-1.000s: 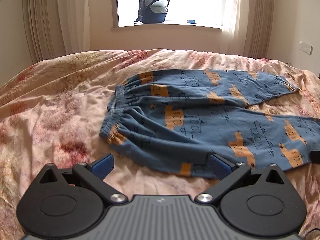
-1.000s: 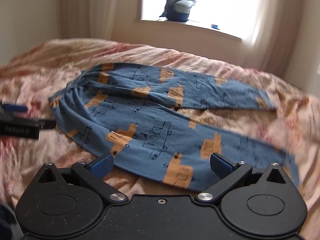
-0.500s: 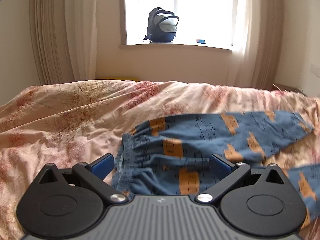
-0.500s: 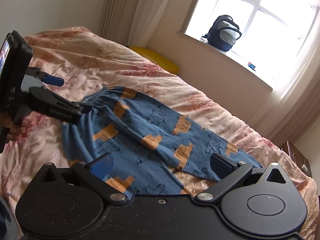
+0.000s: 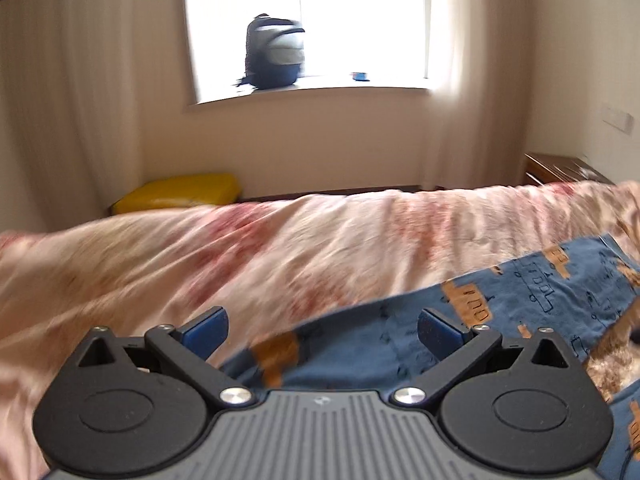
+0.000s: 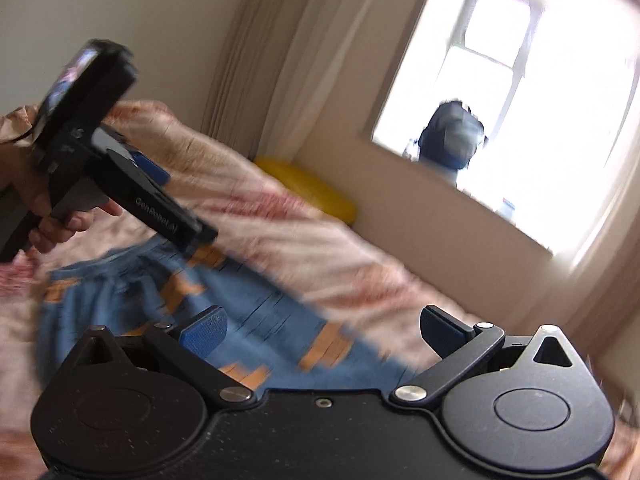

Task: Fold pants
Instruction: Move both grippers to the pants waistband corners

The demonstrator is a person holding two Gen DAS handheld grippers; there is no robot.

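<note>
Blue pants (image 5: 540, 300) with orange prints lie spread on the pink floral bedspread (image 5: 240, 256). In the left wrist view my left gripper (image 5: 322, 330) is open and empty above the waistband end, tilted up toward the window. In the right wrist view the pants (image 6: 248, 312) lie below my right gripper (image 6: 322, 332), which is open and empty and rolled sideways. The left gripper (image 6: 176, 208) also shows there, held in a hand above the waistband. Both views are motion-blurred.
A window with a dark backpack (image 5: 274, 54) on its sill is straight ahead. A yellow cushion (image 5: 178, 194) lies beyond the bed's far edge. A wooden nightstand (image 5: 560, 170) stands at the right. Curtains hang on both sides.
Both grippers have lifted and tipped up toward the window, moving over the pants toward the bed's far side. The right gripper has rolled sideways. Both stay open.
</note>
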